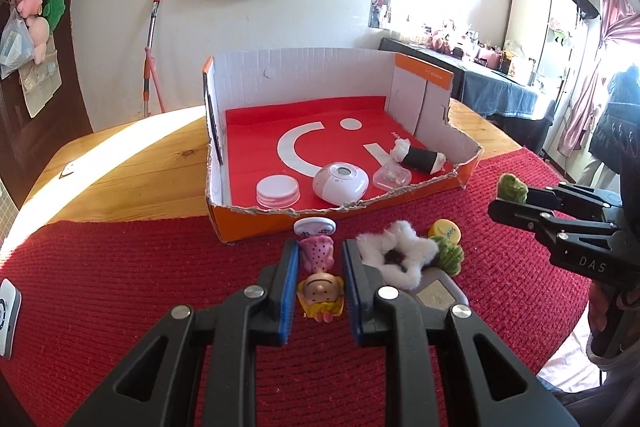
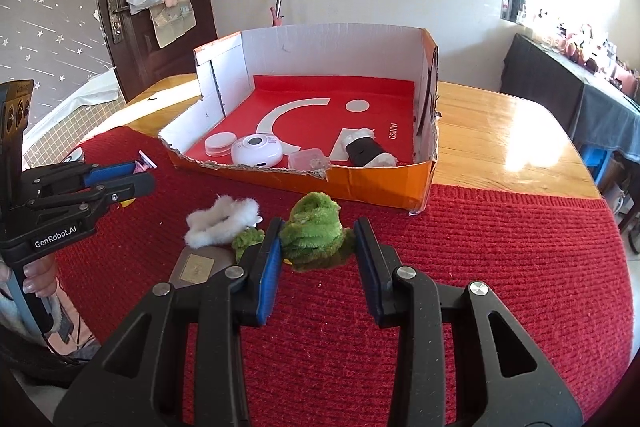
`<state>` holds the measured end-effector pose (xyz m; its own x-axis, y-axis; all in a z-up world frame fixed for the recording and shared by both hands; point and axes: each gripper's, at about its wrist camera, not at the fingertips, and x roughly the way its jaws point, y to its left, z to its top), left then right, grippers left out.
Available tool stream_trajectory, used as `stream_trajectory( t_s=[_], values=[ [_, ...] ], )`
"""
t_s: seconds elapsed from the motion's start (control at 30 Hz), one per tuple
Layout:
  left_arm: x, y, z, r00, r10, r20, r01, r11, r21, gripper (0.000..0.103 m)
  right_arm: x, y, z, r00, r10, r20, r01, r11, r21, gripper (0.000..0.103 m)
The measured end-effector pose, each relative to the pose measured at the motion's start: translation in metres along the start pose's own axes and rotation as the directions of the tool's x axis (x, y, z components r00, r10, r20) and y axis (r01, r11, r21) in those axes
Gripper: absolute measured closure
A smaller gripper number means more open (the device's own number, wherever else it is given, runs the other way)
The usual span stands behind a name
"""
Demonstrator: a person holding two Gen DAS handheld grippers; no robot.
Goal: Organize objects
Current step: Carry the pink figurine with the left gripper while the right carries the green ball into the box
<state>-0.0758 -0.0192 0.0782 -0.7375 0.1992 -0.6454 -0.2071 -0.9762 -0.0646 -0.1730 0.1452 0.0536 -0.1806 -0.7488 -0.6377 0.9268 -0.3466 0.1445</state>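
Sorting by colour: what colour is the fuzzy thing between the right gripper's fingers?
Green fuzzy toy; right wrist view.

Black plastic grippers, blue-padded jaws, silver screws, white "GenRobot.AI" lettering

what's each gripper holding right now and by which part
Left gripper: its pads flank the doll figurine at the pink dress, above the head; whether they clamp it cannot be told. Right gripper holds the green fuzzy toy by its sides.
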Motion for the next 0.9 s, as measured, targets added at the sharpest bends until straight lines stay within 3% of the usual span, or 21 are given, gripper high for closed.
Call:
stream_trajectory(
  t_s=[0.23,0.47,0.63,0.9],
  values=[
    [-0.005,0.000,0.016,1.000,-0.016,0.016,0.016,1.000,0.012,0.081,-0.005,0.004,0.013,0.999,0.031,0.012,-0.031,0.999,-0.008,0.070],
    [0.011,0.000,0.062,0.998,-0.066,-0.014,0.067,0.996,0.066,0.081,0.014,0.001,0.066,0.996,0.094,0.006,-0.094,0.994,-0.062,0.070],
    [0.047,0.002,0.092,0.996,-0.028,-0.082,0.039,0.990,0.132,0.081,0.050,-0.002,0.098,0.990,0.113,-0.082,-0.120,0.989,-0.091,0.070],
    [0.103,0.007,0.110,0.979,-0.003,-0.204,0.038,0.985,0.168,0.081,0.117,-0.002,0.116,0.956,0.109,-0.274,-0.142,0.984,-0.105,0.070]
  ],
)
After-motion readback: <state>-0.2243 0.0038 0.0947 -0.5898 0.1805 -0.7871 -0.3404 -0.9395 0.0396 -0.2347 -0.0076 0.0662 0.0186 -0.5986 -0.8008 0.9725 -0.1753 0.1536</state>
